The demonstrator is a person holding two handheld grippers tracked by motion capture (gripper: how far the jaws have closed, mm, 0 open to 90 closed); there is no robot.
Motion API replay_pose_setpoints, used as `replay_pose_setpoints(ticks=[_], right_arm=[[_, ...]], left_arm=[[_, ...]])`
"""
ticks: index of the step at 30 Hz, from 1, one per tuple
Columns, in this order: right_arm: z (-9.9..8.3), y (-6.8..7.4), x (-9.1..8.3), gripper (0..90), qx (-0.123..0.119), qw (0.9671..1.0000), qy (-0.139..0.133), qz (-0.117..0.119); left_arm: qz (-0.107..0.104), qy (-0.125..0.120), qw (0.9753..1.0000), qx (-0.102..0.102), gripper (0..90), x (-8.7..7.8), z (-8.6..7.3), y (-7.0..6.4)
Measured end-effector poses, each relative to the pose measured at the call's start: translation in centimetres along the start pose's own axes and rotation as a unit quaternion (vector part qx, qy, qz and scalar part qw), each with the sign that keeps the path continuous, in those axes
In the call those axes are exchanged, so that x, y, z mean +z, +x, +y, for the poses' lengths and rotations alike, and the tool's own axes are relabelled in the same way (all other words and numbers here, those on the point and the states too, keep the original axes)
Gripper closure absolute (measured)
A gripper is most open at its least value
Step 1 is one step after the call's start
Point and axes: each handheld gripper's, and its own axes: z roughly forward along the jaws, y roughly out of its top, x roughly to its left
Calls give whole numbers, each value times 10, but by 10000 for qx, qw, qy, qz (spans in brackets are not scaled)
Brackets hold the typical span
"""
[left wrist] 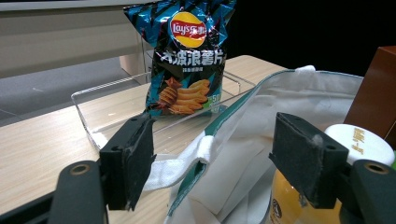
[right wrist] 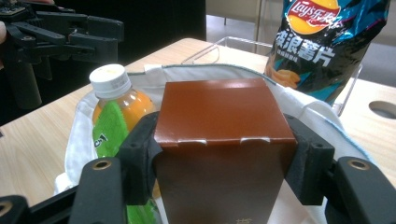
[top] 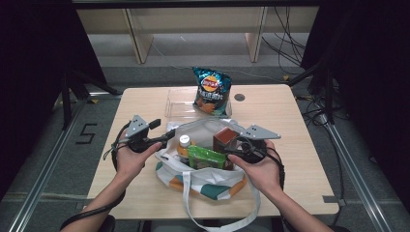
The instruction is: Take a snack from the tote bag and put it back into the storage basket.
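Note:
A white tote bag (top: 212,186) with teal and orange patches lies open at the table's front middle. In it stand an orange juice bottle (top: 184,144) with a white cap, a green packet (top: 207,157) and a brown box (top: 225,139). My right gripper (right wrist: 224,158) is shut on the brown box (right wrist: 224,121), one pad on each side, above the bag's mouth. My left gripper (left wrist: 212,161) is open, and its jaws straddle the bag's white rim (left wrist: 261,107) on the left side, next to the bottle cap (left wrist: 359,144).
A blue bag of chips (top: 212,91) stands upright in a clear plastic tray (top: 179,104) behind the tote. A round hole (top: 239,97) sits in the tabletop at the back right. Bare wood lies to the left and right of the bag. The bag's long strap hangs off the front edge.

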Motion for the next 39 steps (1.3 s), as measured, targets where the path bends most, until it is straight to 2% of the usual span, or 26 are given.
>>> replay_pose_setpoints(ticks=[1,2,4,5,7,8,9,10,11,13,14,16,17,18,19,21,22,24,25,29,30,32,33,36,37,39], right_arm=[[0,1,-1,387,4,10000,4,-6],[0,-1,0,389,-98,9999,-18,36],[0,-1,0,391,-74,9999,-83,72],[0,-1,-2,391,-106,9999,-58,-3],[1,-1,-3,393,-90,10000,-4,26],[1,-1,-4,393,-6,10000,2,43],[0,-2,-2,393,-69,9999,-75,118],[0,-2,-2,393,-65,9999,-89,122],[0,-2,-3,394,-78,9999,-97,113],[0,-1,-5,394,-5,9999,-92,105],[1,-3,-5,395,-64,9998,-144,81],[3,-3,-6,394,-8,9999,-91,126],[4,-4,-8,395,-27,9999,-99,109],[4,-2,-8,395,70,9999,-133,60],[5,-3,-9,395,118,9997,-98,167],[6,-3,-11,395,103,9998,-113,89],[9,-5,-13,395,93,9997,-161,177],[11,-6,-14,395,134,9995,-225,176],[13,-7,-16,395,50,9997,-245,84],[16,-7,-19,395,256,9992,-260,134],[18,-10,-19,395,116,9994,-293,105],[19,-9,-21,395,246,9994,-239,107],[20,-10,-20,395,182,9993,-294,163],[24,-13,-21,395,133,9991,-386,109],[26,-11,-23,395,292,9991,-294,100],[28,-14,-23,395,179,9992,-352,119]], left_arm=[[0,6,10000,11,288,0,0,0],[-2,4,10000,9,288,0,0,0],[2,1,10000,3,288,0,0,-1],[-10,-24,10000,-5,288,0,1,-1],[9,-12,10000,12,288,-1,1,0],[8,-18,10000,12,288,-1,1,1],[18,-13,10000,12,288,-1,1,1],[18,-24,10000,-10,288,-1,1,0],[20,-19,10000,52,288,-2,1,1],[-23,-92,10000,0,289,-1,2,0],[8,-56,10000,21,289,-2,2,0],[-34,-99,9999,-2,289,-1,2,0],[14,-36,10000,15,289,-2,2,0],[11,-34,10000,37,289,-2,1,1],[13,-42,10000,12,289,-2,1,1],[-4,-82,10000,-11,289,-2,1,1],[26,-69,10000,15,289,-2,2,1],[28,-34,10000,43,289,-1,1,1],[28,-34,10000,43,290,-1,1,1],[11,-26,10000,-17,290,0,0,-1],[-22,-70,10000,-24,289,1,0,0],[15,-31,10000,9,290,0,1,0],[17,-35,10000,10,289,-1,1,0],[16,-37,10000,21,290,-1,1,0],[15,-38,10000,19,290,-1,1,0],[16,-38,10000,35,290,-1,2,0]])
